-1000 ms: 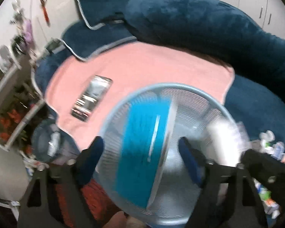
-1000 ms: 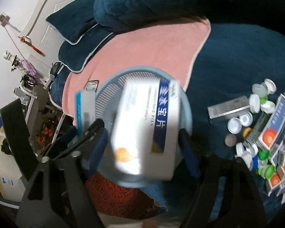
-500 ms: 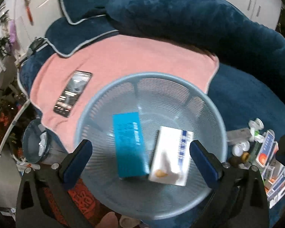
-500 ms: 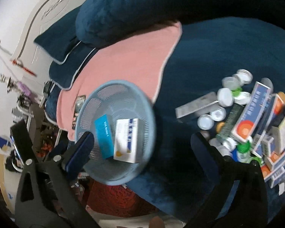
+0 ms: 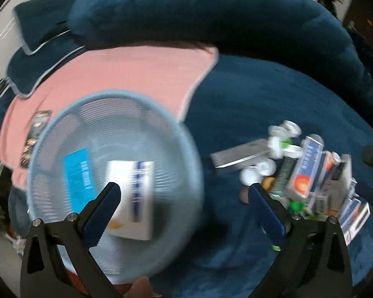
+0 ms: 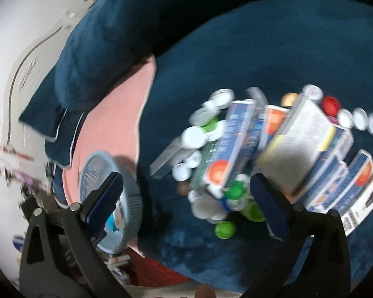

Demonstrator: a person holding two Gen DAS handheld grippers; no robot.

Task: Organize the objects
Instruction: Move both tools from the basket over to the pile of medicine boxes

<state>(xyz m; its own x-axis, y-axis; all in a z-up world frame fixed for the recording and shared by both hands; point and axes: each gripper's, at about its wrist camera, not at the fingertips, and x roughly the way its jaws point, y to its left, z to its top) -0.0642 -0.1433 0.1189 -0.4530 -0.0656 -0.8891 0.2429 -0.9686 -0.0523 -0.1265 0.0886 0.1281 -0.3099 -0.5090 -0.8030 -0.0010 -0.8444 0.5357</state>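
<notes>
A light-blue mesh basket sits at the bed's left; it also shows in the right wrist view. A blue box and a white box with a blue stripe lie inside it. My left gripper is open and empty, between the basket and a pile of medicine boxes and bottle caps. My right gripper is open and empty, over the same pile of boxes and caps. A green cap lies near the front.
A pink towel covers the bed's left part, with a phone on it. A big dark-blue cushion runs along the back. A silver flat box lies left of the pile. The bed edge is in front.
Both grippers let their boxes drop into the basket and opened wide. Both have swung right, from over the basket towards the pile of boxes and caps.
</notes>
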